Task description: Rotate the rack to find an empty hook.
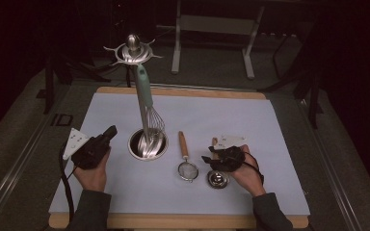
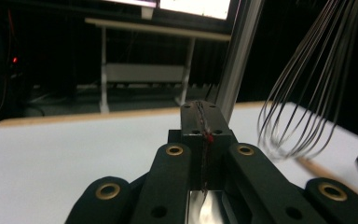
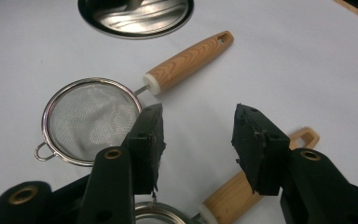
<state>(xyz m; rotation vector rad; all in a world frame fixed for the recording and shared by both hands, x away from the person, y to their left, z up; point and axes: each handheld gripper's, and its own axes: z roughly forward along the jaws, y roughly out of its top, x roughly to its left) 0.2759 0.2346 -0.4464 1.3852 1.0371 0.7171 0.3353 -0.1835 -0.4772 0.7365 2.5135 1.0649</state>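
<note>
Jaws of right gripper [image 3: 198, 135] parted wide, gripping nothing, poised over a second wooden handle [image 3: 242, 191], just beside small strainer [image 3: 91, 121] lying flat on white bench [image 1: 270, 125]. Jaws of left gripper [image 2: 204, 122] pressed together, empty, raised near whisk [image 2: 307, 93] hanging above steel cup [image 1: 147, 143] at bench centre.

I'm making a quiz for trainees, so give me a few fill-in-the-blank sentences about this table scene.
1. The whisk hangs from the rack with its wires pointing ____.
2. The right tongs are ____.
3. The left tongs are ____.
4. The strainer has a ____ handle.

Missing words: down; open; shut; wooden
</note>
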